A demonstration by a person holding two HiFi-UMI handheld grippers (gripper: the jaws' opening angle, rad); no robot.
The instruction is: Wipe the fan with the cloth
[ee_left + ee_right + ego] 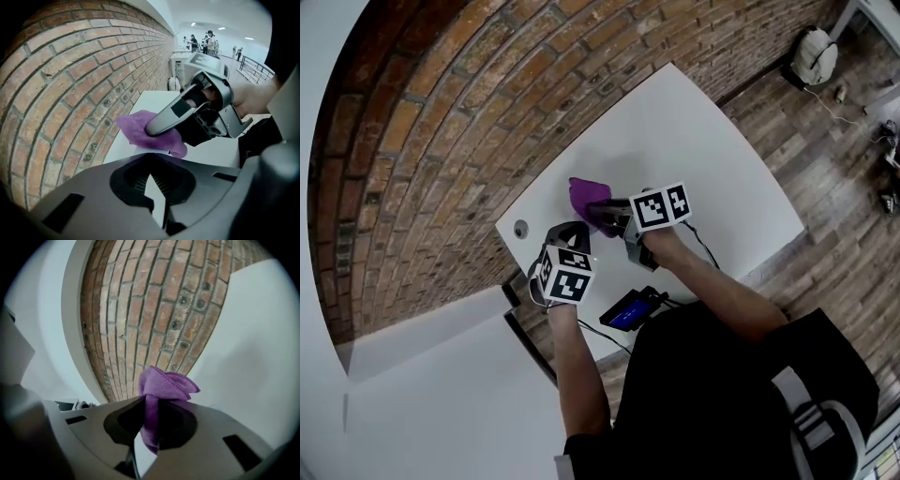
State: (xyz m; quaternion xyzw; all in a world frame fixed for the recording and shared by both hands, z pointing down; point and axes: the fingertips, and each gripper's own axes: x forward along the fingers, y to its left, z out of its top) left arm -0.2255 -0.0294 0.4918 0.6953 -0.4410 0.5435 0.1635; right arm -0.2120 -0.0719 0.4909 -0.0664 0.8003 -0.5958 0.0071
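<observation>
White surface (712,159) by brick wall (441,122): cloth gripped, no fan in view.
Right claw (150,413) pinches purple cloth (165,385) low over the surface; left claw (154,187) pressed together, empty, at 7 o'clock of the cloth. Likely step: cloth in hand, wiping not begun. Next move calls for finding the fan, then bringing the cloth onto it.

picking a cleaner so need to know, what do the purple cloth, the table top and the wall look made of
Purple cloth: soft fuzzy fabric, likely microfibre; it bunches into limp folds and shows a fine nap.
Table top: smooth matt white, probably laminate or painted board; its core isn't visible.
Wall: bare reddish brick with grey mortar joints, rough and unpainted.
</observation>
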